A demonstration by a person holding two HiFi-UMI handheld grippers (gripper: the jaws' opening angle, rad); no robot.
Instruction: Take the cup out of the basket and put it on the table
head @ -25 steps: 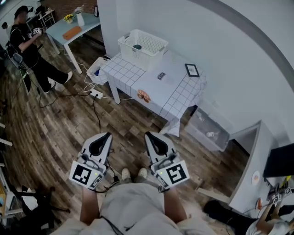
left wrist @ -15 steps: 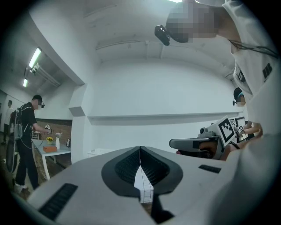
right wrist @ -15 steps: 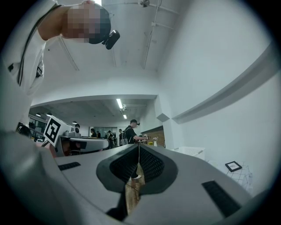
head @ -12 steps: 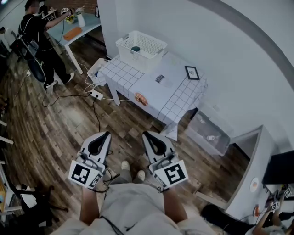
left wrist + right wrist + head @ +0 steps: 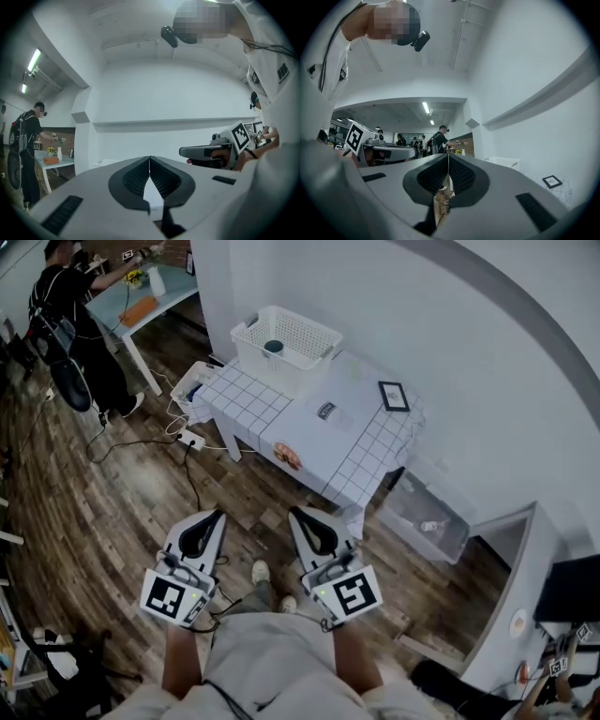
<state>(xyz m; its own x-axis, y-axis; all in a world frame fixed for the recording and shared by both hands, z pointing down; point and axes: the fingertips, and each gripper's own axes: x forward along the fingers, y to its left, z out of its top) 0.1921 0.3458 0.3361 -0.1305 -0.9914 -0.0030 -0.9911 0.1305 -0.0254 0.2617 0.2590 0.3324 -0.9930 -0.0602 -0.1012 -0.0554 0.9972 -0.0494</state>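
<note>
In the head view a white lattice basket [image 5: 283, 336] stands at the far end of a table with a white checked cloth [image 5: 309, 423]. A dark teal cup [image 5: 273, 347] sits inside the basket. My left gripper [image 5: 217, 514] and right gripper [image 5: 293, 513] are held side by side over the wooden floor, well short of the table, both shut with nothing between the jaws. In the left gripper view the jaws of the left gripper [image 5: 149, 158] meet at their tips. In the right gripper view the right gripper [image 5: 448, 155] is also shut, and the basket [image 5: 503, 162] shows far off at the right.
On the table lie a small framed picture [image 5: 393, 395], a dark card [image 5: 325, 410] and an orange-patterned item [image 5: 288, 457]. A power strip with cables [image 5: 191, 438] lies on the floor. A person [image 5: 70, 320] stands at another table at far left. A clear bin [image 5: 427, 518] sits right of the table.
Both grippers, still shut, have stayed side by side while I moved toward the table; the table and basket have shifted slightly left and closer in the head view. The person at far left changed place.
</note>
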